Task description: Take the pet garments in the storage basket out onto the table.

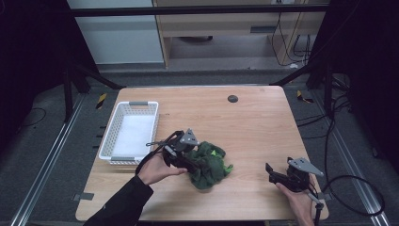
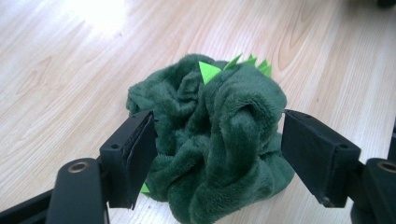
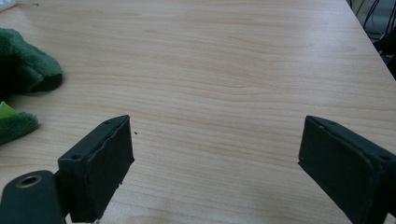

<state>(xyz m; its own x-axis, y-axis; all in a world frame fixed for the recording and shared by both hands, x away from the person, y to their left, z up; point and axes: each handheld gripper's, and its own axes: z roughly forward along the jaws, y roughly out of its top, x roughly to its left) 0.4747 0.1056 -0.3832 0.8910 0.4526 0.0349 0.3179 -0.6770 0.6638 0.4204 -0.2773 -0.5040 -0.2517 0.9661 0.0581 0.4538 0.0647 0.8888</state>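
A crumpled dark green plush cloth with bright green spikes lies on the wooden table, just left of the middle near the front. My left gripper is at its left side. In the left gripper view the cloth bulges between the wide-spread jaws of that gripper, and the pads stand beside it without squeezing. My right gripper hovers open near the front right edge, with only bare wood between its jaws. An end of the cloth shows at the far left of the right gripper view.
A white plastic basket with nothing in it stands at the table's left edge, close behind my left hand. A small black round disc sits near the far edge. Cables trail off the right side of the table.
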